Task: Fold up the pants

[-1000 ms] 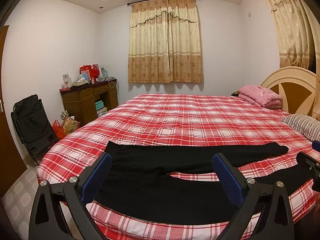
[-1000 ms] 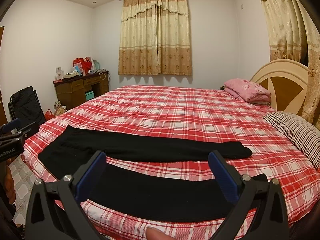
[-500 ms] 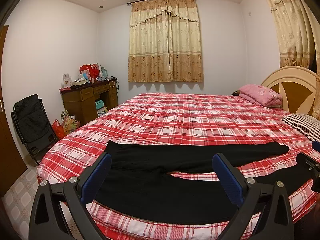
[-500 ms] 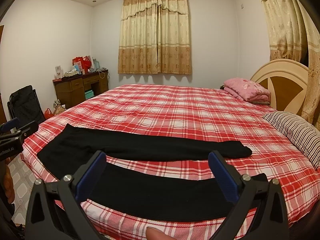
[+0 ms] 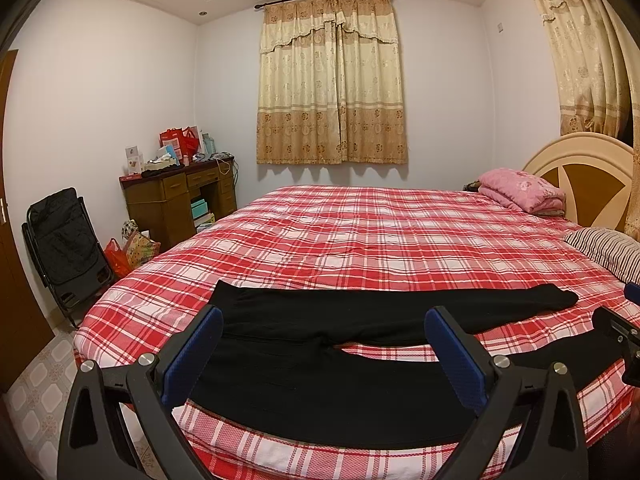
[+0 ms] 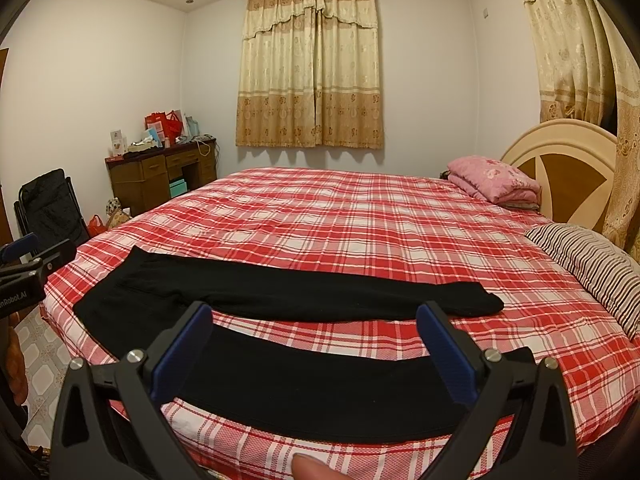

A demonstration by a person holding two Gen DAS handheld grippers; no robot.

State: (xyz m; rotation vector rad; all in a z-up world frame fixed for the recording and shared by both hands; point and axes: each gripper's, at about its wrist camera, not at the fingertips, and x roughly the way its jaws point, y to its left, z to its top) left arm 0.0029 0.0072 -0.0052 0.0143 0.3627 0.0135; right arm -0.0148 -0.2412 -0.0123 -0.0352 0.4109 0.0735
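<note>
Black pants (image 5: 320, 380) lie flat across the near edge of the red plaid bed (image 5: 360, 232), waist to the left and the two legs spread apart to the right. They also show in the right wrist view (image 6: 304, 384). My left gripper (image 5: 324, 352) is open and empty, held above the crotch area near the waist. My right gripper (image 6: 312, 348) is open and empty, held above the near leg. The right gripper's tip shows at the right edge of the left wrist view (image 5: 616, 332); the left gripper shows at the left edge of the right wrist view (image 6: 32, 264).
A folded pink blanket (image 5: 520, 192) and a striped pillow (image 5: 604, 244) lie by the headboard (image 5: 588, 184) at right. A wooden desk (image 5: 180, 200) with clutter, a black folding chair (image 5: 64, 240) and bags stand at left. A fingertip (image 6: 312, 466) shows at the bottom.
</note>
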